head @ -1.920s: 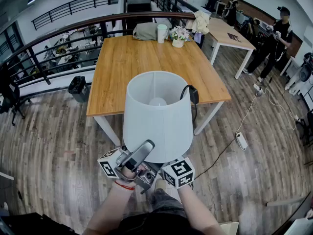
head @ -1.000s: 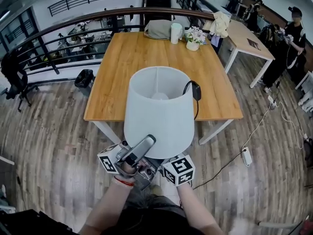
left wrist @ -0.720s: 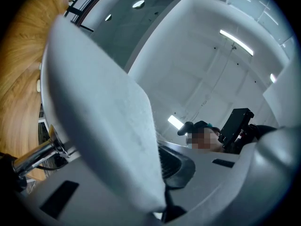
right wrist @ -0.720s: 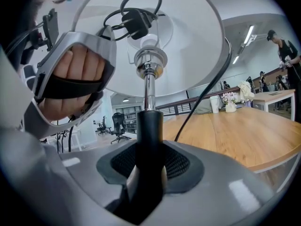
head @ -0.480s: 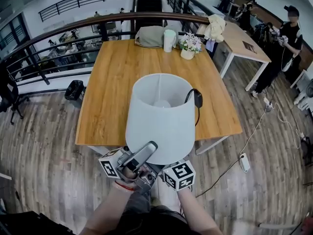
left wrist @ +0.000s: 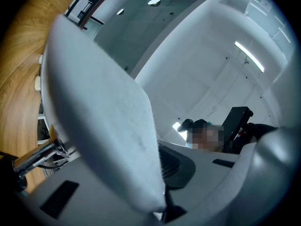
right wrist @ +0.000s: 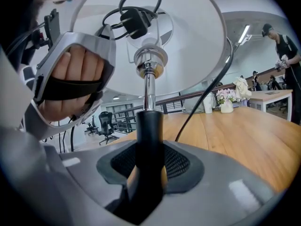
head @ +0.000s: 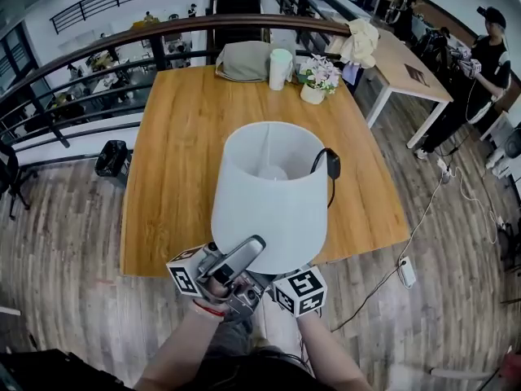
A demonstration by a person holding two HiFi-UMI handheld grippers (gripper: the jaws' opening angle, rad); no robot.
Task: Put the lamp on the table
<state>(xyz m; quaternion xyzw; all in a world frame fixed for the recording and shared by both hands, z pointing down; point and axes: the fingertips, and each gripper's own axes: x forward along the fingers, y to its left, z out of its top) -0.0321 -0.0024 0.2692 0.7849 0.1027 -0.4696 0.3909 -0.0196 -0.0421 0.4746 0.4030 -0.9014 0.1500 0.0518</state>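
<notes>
Closely, the right gripper [right wrist: 149, 166] is seen pressed shut around the black lower stem [right wrist: 149, 126] of a tall lamp with a white fabric drum shade [right wrist: 188, 46]. The stem stands upright between the jaws, and a chrome rod [right wrist: 149, 89] rises from it to the bulb socket. A black plug [right wrist: 134, 22] with its looped cable is tucked up inside the shade. To the left of the rod, a hand [right wrist: 70, 76] is seen gripped inside a grey handle.

The left gripper [left wrist: 161, 210] is pinched on the lower rim of the shade [left wrist: 103, 121]; the white fabric is wedged between the two grey jaws and fills most of that view.

From the head view, the lamp [head: 273, 194] is held directly above and in front of both grippers. The left gripper [head: 218, 269] is at the shade's lower left edge and the right gripper [head: 286, 287] is under its lower right. The lamp's foot is hidden beneath the shade, which overlaps the near edge of the square light-brown wooden table [head: 175, 153]; the black plug [head: 332, 164] hangs at the shade's right side.

At the table's far edge stand a grey fabric bag [head: 244, 60], a pale green cup [head: 279, 68] and a small white vase of flowers [head: 314, 78], well apart from the lamp.
</notes>
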